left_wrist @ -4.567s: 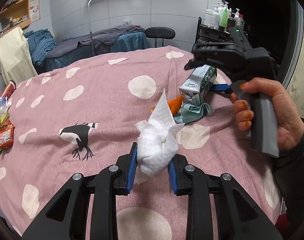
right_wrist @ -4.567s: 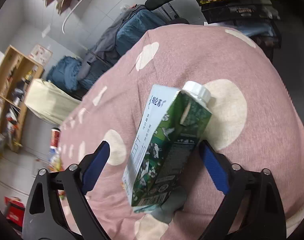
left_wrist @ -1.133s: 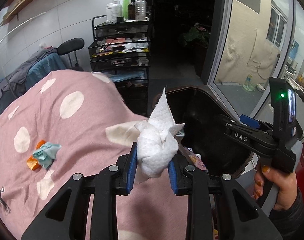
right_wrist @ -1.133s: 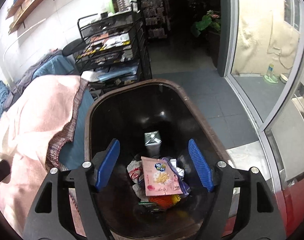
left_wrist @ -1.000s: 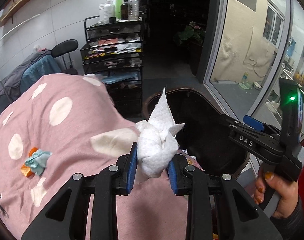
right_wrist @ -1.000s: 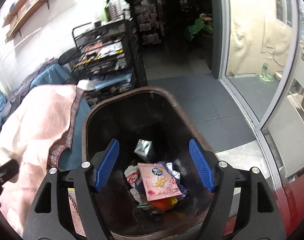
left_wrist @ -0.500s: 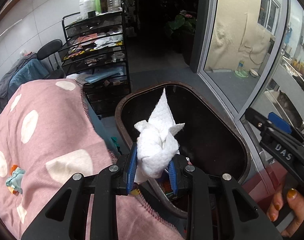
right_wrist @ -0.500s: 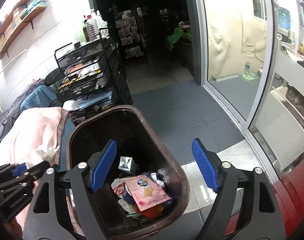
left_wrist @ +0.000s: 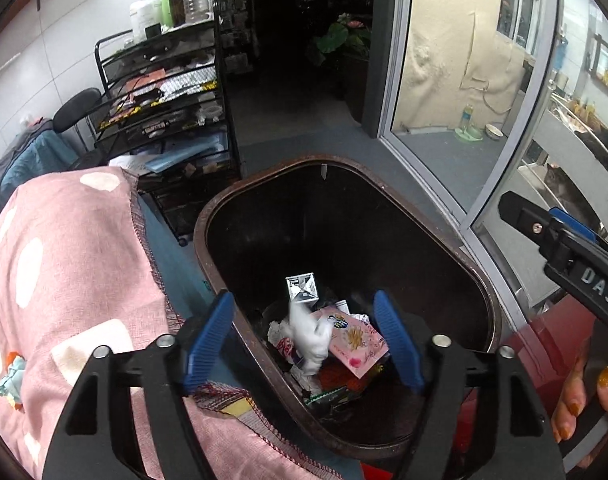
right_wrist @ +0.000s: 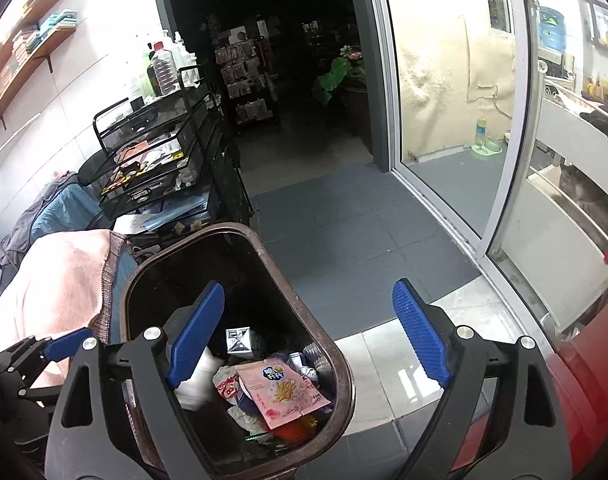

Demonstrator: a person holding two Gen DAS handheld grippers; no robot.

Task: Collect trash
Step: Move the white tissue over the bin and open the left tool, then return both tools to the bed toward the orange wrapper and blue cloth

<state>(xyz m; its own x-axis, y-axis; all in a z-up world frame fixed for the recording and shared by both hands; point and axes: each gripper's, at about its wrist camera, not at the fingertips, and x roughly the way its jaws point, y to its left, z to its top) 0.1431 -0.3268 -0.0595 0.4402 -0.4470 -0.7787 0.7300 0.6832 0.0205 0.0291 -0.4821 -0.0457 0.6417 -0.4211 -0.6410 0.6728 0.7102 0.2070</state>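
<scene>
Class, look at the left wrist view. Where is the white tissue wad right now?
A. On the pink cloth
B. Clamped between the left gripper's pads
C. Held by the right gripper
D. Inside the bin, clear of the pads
D: the tissue wad shows blurred over the trash inside the bin, while the left gripper is opening with its pads touching nothing.

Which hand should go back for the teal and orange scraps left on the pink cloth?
Probably the left. The left gripper, its fingers opening with nothing gripped as the white tissue drops, sits beside the pink cloth with the scraps in view. The right gripper points toward the floor.
</scene>
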